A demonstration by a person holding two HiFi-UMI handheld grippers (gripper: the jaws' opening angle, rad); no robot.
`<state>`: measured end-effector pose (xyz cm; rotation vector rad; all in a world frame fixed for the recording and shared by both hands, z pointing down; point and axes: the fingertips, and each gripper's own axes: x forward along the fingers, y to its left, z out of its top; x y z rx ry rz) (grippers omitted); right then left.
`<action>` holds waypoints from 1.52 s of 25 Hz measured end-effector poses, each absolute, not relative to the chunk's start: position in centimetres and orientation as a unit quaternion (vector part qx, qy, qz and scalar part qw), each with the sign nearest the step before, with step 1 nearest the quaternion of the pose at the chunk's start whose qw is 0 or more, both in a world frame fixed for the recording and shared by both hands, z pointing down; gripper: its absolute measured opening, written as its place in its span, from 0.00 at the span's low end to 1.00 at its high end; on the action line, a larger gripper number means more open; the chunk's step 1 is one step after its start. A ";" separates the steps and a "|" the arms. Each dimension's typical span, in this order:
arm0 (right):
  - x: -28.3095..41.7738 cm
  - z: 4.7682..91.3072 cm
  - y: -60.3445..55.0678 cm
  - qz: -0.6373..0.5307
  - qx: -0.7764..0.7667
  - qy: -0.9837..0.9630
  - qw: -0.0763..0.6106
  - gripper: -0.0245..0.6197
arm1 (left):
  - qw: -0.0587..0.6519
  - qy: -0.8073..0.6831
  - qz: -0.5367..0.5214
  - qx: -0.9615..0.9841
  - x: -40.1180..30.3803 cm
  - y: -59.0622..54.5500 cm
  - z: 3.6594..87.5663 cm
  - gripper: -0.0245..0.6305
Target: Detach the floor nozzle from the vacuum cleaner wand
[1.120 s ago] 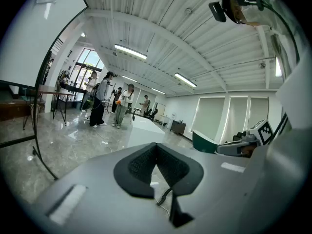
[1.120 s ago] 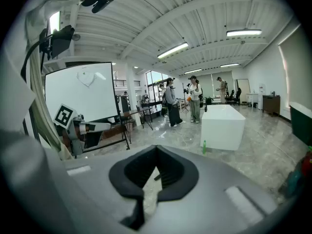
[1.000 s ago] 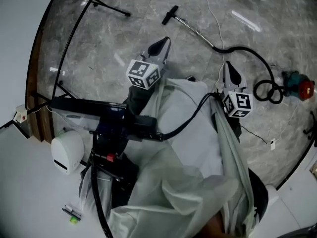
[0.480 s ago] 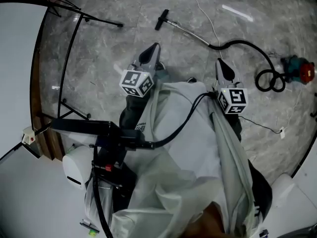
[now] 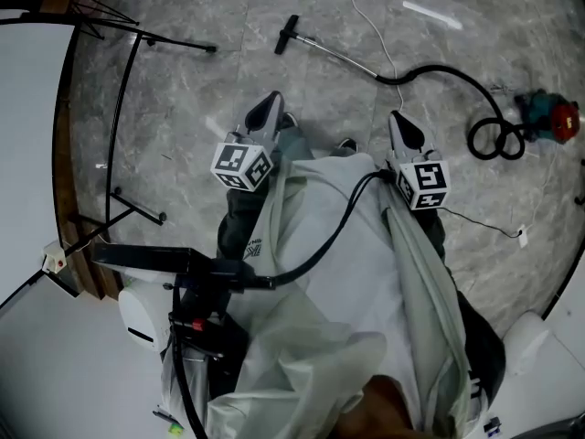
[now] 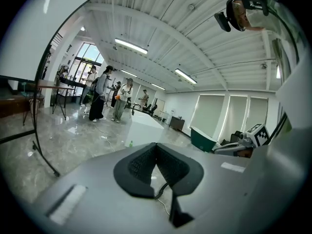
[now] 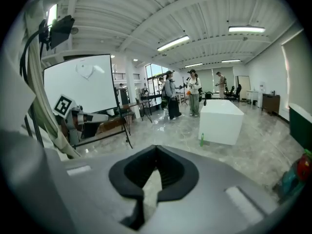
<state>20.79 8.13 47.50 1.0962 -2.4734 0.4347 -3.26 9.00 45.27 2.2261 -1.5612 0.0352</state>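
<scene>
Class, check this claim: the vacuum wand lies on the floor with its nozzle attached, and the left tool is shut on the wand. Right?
No. The left tool is shut on nothing: the left gripper view shows its jaws together and empty. The wand lies on the floor, nozzle attached.

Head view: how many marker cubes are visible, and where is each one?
2. One marker cube sits on the left gripper, at the picture's left; the other sits on the right gripper, nearer the black hose. I see no sign of a hidden one.
</scene>
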 end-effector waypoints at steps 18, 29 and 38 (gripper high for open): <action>17.2 57.5 3.5 0.218 0.310 -0.880 0.286 0.04 | 0.293 -0.610 0.048 0.735 -9.9 5.9 51.9 0.04; 6.4 68.6 -13.1 0.102 0.296 -0.864 0.393 0.04 | 0.380 -0.457 0.037 0.803 -17.0 -11.5 62.2 0.15; -2.3 98.3 -23.8 0.217 0.194 -0.834 0.469 0.33 | 0.476 -0.523 0.086 0.702 -23.7 -16.8 87.0 0.04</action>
